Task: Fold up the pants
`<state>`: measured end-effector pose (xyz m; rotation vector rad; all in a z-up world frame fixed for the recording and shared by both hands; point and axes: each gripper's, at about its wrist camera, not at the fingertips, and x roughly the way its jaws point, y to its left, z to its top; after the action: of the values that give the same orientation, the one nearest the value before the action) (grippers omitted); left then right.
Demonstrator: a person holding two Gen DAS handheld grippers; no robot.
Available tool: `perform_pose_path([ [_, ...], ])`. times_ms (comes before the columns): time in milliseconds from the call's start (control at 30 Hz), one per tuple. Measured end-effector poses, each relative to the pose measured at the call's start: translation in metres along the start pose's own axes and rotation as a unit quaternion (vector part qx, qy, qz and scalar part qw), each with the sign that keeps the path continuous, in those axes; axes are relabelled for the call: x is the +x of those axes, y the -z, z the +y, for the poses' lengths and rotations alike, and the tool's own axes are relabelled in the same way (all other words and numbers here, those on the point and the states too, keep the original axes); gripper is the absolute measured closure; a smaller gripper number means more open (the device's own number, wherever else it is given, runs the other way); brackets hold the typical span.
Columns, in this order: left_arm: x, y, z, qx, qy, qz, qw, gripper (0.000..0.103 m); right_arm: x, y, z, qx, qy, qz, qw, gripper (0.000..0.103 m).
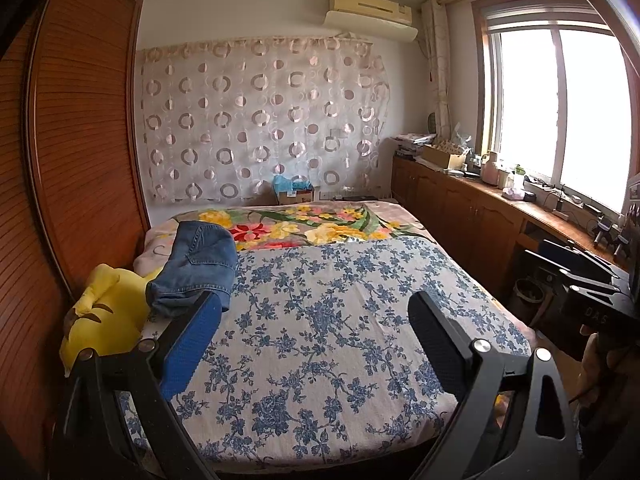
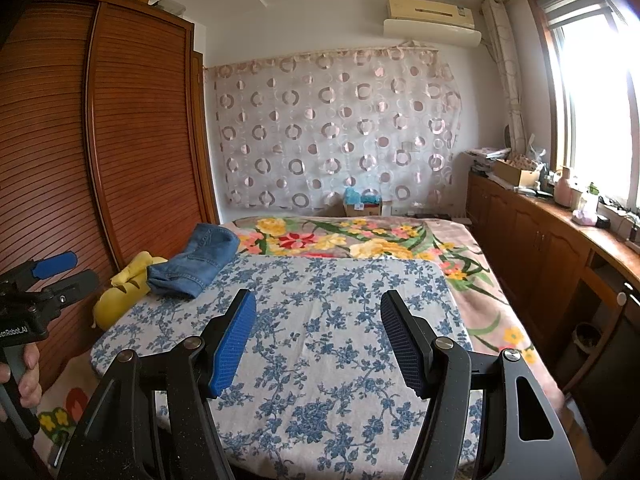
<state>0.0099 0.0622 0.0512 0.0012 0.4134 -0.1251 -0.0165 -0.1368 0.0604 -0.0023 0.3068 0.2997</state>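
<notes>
Folded jeans (image 1: 196,264) lie mid-left on the bed (image 1: 340,320), while both tongs (image 1: 316,344) (image 2: 318,340) hover spread and empty, seemingly clear of them.

A broad bare stretch of the blue-flowered sheet (image 2: 340,344) is left open ahead of both grippers; its far left corner is occupied by folded jeans (image 2: 196,264) lying against a yellow plush toy (image 2: 120,296); the left side is bounded by the wardrobe (image 2: 132,140), the right by low cabinets (image 2: 532,248).
</notes>
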Motion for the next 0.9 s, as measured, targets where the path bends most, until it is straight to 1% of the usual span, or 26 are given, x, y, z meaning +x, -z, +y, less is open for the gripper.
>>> perform_pose_path([
  [900,-0.0006,0.0001,0.0003,0.0,0.0,0.0,1.0,0.008,-0.0025,-0.0016,0.0033,-0.002,-0.002,-0.005,1.0,0.036],
])
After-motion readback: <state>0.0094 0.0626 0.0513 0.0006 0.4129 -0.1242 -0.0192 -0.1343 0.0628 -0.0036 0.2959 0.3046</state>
